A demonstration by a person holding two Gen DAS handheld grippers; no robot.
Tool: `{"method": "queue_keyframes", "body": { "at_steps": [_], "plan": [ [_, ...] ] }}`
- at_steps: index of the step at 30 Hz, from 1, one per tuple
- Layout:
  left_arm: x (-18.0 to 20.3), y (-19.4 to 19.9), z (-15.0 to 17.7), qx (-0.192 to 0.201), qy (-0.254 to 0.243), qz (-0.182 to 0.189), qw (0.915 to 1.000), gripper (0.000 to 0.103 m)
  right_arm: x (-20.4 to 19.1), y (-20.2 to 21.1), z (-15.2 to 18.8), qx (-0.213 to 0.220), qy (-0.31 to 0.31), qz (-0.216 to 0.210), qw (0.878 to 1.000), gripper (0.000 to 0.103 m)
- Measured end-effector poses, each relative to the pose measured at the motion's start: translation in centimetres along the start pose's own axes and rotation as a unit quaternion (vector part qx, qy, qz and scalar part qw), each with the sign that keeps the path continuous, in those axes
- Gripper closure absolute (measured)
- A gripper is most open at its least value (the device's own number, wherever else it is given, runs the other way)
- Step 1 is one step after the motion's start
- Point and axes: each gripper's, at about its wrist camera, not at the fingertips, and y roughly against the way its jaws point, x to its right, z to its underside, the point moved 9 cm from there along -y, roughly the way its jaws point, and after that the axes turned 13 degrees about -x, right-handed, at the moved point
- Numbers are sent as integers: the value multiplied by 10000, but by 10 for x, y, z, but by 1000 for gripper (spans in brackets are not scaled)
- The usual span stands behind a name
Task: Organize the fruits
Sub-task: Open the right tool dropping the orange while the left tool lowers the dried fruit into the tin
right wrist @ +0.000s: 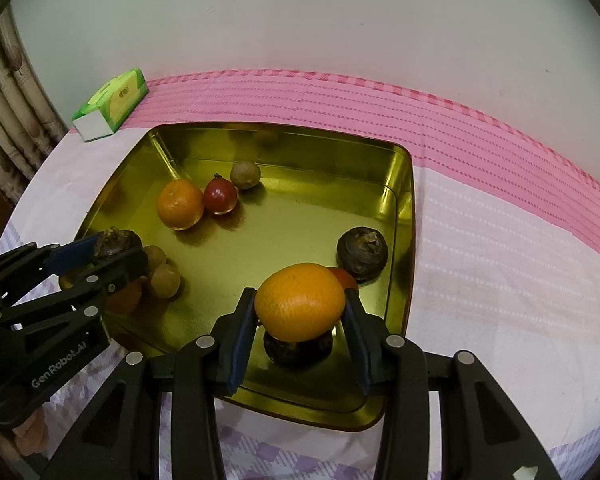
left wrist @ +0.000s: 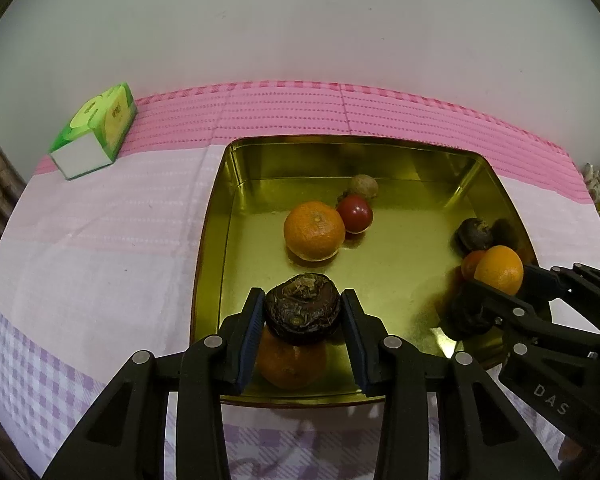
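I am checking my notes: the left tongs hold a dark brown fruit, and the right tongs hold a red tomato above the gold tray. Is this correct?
Not quite. The right tongs hold an orange fruit, not a red tomato; the right wrist view shows it. The red tomato lies loose in the gold tray. The rest stands: the left tongs hold a dark brown fruit.

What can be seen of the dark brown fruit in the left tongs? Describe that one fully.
The dark brown fruit is squat and round, with wrinkled, ridged, slightly glossy skin and a rough, dried tan patch on top. It sits upright, clamped at its sides between the blue pads of the left tongs, above the near edge of the gold tray. A mandarin lies right below it; whether they touch cannot be told.
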Motion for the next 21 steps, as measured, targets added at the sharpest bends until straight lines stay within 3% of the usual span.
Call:
{"method": "queue_keyframes", "body": {
  "at_steps": [10, 14, 21],
  "plan": [
    [1, 8, 3, 58, -26, -17, 10000, 62, 0, 6, 0, 59, -71, 23, 10000, 58],
    [1, 16, 3, 157, -7, -26, 9999, 52, 1, 13, -2, 146, -75, 80, 9998, 56],
    [-2, 26, 5, 210, 31, -74, 9997, 52, 4, 24, -1, 220, -116, 121, 9996, 55]
  ]
}}
